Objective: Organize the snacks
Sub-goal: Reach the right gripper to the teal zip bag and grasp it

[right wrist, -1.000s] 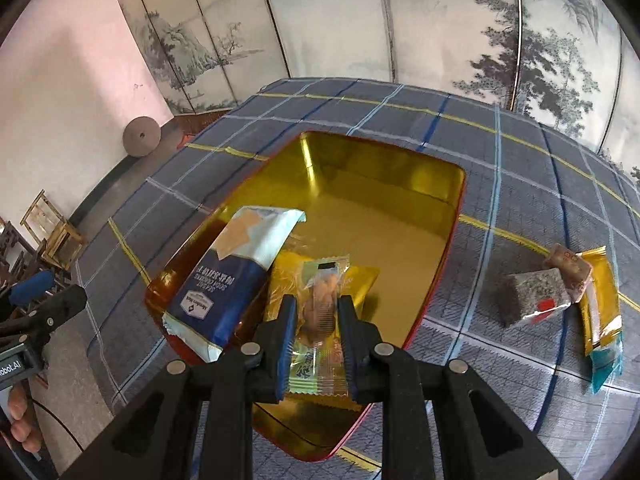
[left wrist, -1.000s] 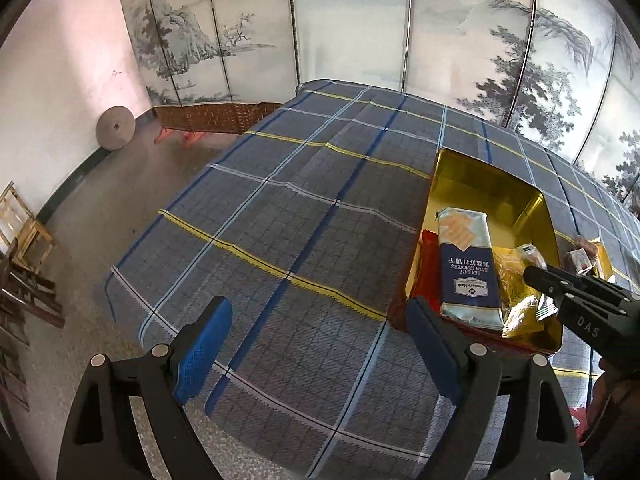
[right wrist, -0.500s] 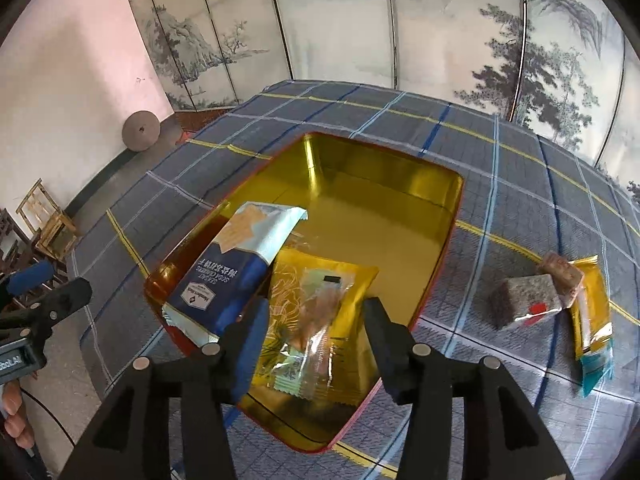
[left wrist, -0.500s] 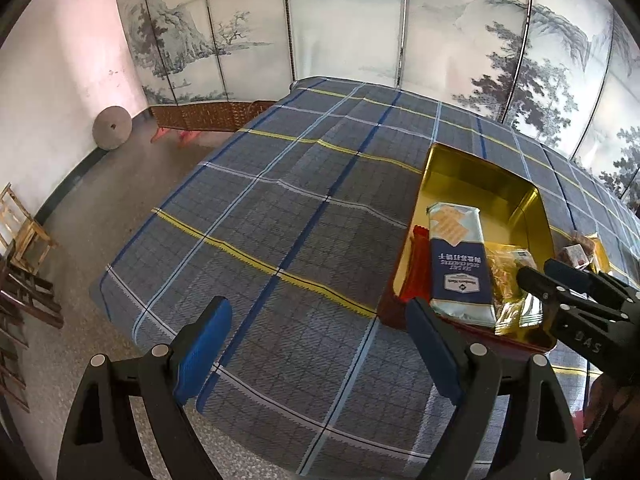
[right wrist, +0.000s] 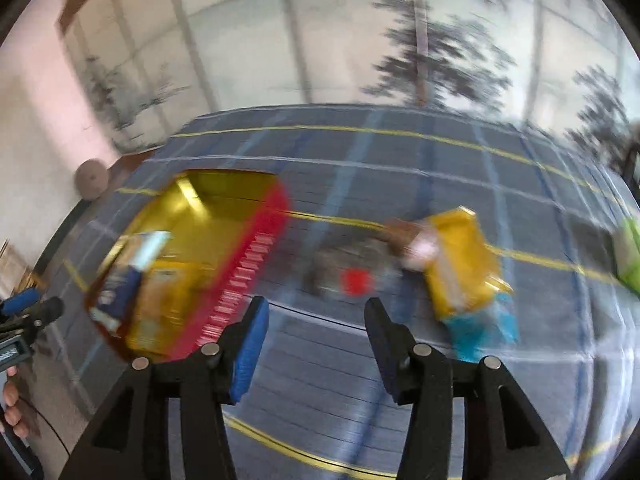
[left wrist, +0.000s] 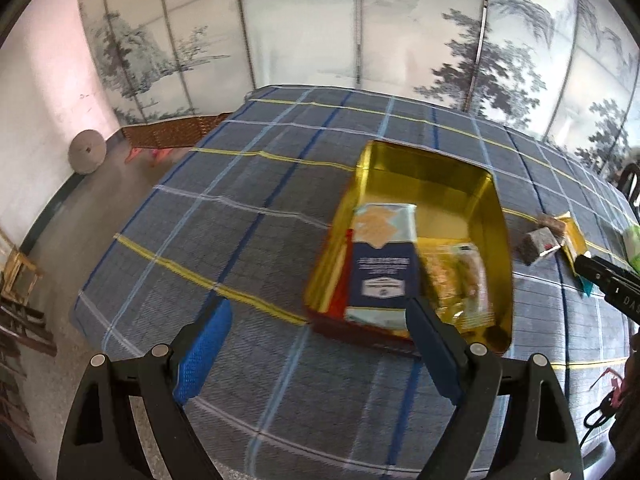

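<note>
The left gripper (left wrist: 316, 344) hovers over the plaid-covered table (left wrist: 248, 224) with its jaws spread wide and nothing between them. Just ahead of its right jaw sits the gold tin (left wrist: 424, 168), its long axis running away from the jaws toward the painted screen (left wrist: 304, 20). Inside the tin, along the wall nearer the left jaw's side, lies a blue cracker packet (left wrist: 382, 264), lengthwise with the tin, its pale printed end pointing away from the jaws and its other end at the tin's near wall. Beside it, toward the right, lie yellow wrapped snacks (left wrist: 456, 276), also roughly lengthwise.

The right gripper (right wrist: 316, 320) is likewise open and empty, above the cloth to the right of the tin (right wrist: 224, 216). This view is heavily blurred. Directly ahead of the gap between its jaws is a grey wrapped block with a red mark (right wrist: 352, 276), lying on the table outside the tin. Ahead and to the right of the right jaw lies a yellow packet with a blue end (right wrist: 464, 272), its long axis running toward and away from the jaws, blue end nearest them; a small brown snack (right wrist: 404, 236) touches its far left corner. Something green (right wrist: 630, 256) lies at the far right edge, too smeared to identify.
</note>
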Demonstrator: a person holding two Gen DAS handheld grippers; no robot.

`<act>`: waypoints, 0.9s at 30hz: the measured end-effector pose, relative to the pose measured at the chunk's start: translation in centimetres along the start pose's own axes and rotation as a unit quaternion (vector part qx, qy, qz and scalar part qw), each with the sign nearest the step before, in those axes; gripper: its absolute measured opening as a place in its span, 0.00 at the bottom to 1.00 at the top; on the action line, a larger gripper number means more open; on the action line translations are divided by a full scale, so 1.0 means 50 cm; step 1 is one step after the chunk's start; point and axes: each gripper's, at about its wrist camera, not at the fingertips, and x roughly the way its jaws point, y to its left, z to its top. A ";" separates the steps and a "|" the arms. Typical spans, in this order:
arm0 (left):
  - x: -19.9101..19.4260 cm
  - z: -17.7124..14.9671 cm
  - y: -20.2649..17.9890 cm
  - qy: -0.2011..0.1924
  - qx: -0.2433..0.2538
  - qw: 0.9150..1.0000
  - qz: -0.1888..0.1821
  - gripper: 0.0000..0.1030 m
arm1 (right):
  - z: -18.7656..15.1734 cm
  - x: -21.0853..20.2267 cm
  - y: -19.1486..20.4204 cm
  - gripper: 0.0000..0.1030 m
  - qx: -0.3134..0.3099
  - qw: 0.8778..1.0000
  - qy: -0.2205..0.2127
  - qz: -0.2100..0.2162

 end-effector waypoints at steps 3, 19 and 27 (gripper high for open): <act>0.005 0.002 -0.026 0.002 0.010 1.000 -0.007 0.84 | -0.020 0.000 -0.075 0.49 0.036 0.999 0.011 -0.030; 0.022 0.002 -0.085 0.013 0.040 0.999 -0.016 0.84 | -0.038 0.065 -0.211 0.49 0.158 0.986 0.040 -0.020; 0.029 0.007 -0.113 0.015 0.054 0.998 -0.018 0.84 | -0.011 0.082 -0.246 0.49 0.187 0.981 0.033 -0.023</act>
